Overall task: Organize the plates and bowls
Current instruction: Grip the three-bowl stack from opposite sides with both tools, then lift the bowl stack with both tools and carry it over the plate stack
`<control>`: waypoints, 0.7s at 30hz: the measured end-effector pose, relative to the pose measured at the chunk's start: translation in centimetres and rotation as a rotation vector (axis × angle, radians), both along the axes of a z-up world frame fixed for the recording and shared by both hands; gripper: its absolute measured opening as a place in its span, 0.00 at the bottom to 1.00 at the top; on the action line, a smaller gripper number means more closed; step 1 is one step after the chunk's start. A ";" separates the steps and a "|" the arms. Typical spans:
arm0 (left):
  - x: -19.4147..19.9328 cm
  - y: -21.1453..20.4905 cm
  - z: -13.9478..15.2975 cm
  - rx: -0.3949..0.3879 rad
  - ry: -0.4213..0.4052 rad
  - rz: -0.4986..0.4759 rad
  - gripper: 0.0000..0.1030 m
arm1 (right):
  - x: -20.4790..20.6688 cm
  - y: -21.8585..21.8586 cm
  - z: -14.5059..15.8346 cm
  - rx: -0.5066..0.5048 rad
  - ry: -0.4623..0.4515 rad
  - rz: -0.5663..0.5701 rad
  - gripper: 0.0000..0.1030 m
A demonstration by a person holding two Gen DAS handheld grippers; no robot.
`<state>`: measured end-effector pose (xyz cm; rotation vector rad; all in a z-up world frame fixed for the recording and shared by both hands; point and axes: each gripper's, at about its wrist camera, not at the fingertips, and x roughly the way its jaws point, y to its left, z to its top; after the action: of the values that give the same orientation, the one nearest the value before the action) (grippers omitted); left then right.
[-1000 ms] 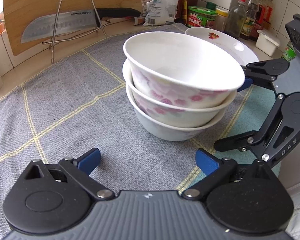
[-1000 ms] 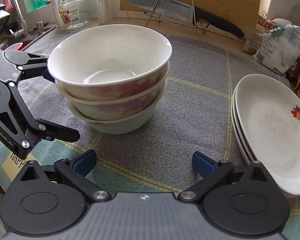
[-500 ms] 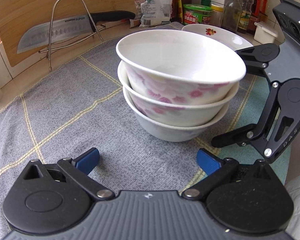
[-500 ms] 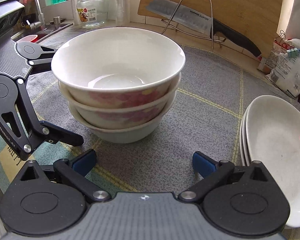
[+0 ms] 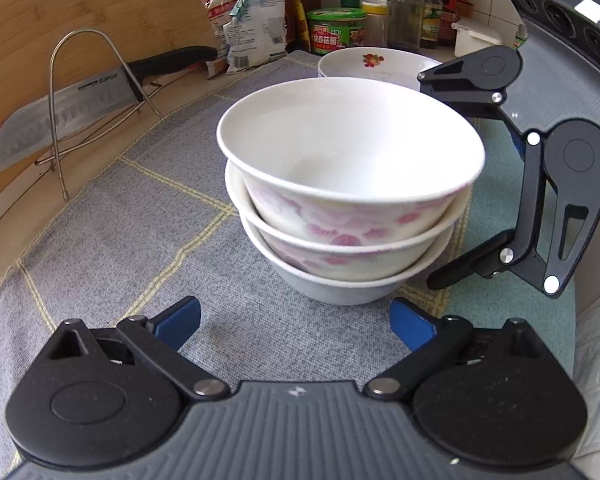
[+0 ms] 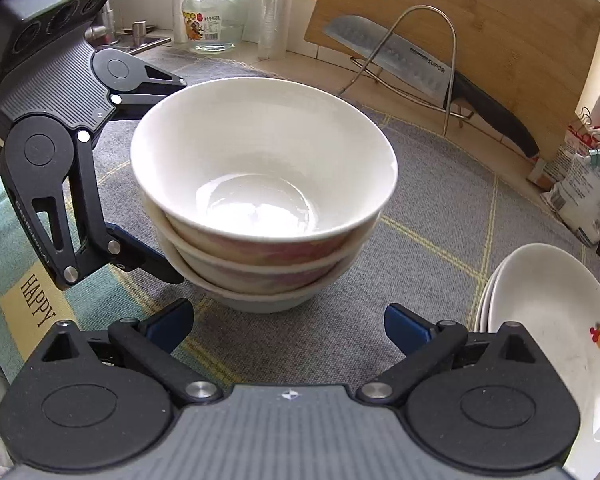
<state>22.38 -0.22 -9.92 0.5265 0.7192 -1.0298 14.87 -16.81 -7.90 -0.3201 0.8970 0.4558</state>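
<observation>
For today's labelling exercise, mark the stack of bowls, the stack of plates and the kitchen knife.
stack of bowls [image 6: 260, 184]: right wrist view, inside wall of the top bowl.
stack of plates [image 6: 540, 292]: right wrist view, bare face of the top plate.
kitchen knife [image 5: 64, 120]: left wrist view, flat of the blade.

Home kitchen counter. Cleaver [image 5: 64, 116] in a wire rack [image 5: 96, 92] against a wooden board [image 5: 80, 12]; sauce bottles [image 5: 406, 12] and jars along tiled wall. Tap [image 6: 100, 20] at the far left.

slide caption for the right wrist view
Three nested bowls on a grey mat, plates stacked at right.
</observation>
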 end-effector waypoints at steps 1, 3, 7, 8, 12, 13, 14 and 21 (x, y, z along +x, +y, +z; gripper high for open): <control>0.1 -0.1 0.2 0.002 -0.003 -0.026 0.96 | 0.2 0.1 0.1 -0.003 -0.004 0.017 0.98; 0.1 -0.5 0.4 0.012 -0.015 -0.074 0.90 | 0.5 0.1 0.4 -0.005 -0.007 0.053 0.91; -0.6 -1.5 0.5 0.039 -0.041 -0.162 0.82 | 0.9 0.1 0.8 -0.002 0.012 0.117 0.84; -0.7 -1.7 0.5 0.043 -0.046 -0.178 0.81 | 0.9 0.1 0.9 0.000 0.015 0.128 0.82; -0.5 -2.1 0.6 0.039 -0.044 -0.203 0.81 | 1.1 0.2 1.0 0.008 0.027 0.148 0.78; -0.5 -2.1 0.5 0.038 -0.044 -0.209 0.81 | 0.9 0.1 1.1 0.010 0.028 0.152 0.78; -0.4 -2.1 0.5 0.037 -0.045 -0.215 0.81 | 0.8 0.1 1.1 0.008 0.027 0.156 0.78; -0.1 -2.4 0.5 0.049 -0.052 -0.273 0.81 | 1.8 0.0 1.1 0.007 0.048 0.193 0.78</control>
<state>22.29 -2.58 -9.38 0.7055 0.6384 -1.2491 16.66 -16.81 -6.76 -0.3920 0.9151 0.6466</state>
